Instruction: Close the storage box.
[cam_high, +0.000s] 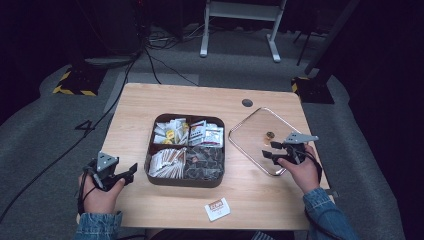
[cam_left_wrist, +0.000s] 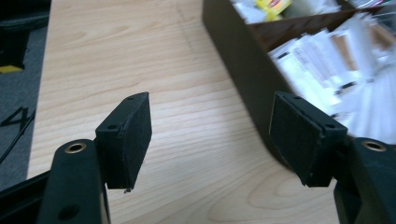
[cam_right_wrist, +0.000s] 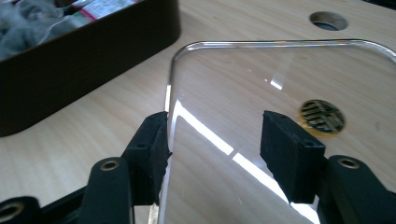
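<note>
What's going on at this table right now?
A person holds a gripper in each hand at a wooden table. The right gripper hovers open over the near edge of a clear lid lying flat on the table, not gripping it. The left gripper, jaws open and empty, sits beside the brown divided box of packets. One loose packet lies near the front edge.

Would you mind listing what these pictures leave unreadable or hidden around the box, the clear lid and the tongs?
- Print on the packets in the brown box: too small in the high view.
- White sachets: motion-blurred in the left gripper view and cut by its right edge.
- Gold emblem on the clear lid: design too blurred in the right gripper view.
- Loose packet near the table's front edge: label too small.
- Right tongs: glare hides whether their pads touch the lid.
</note>
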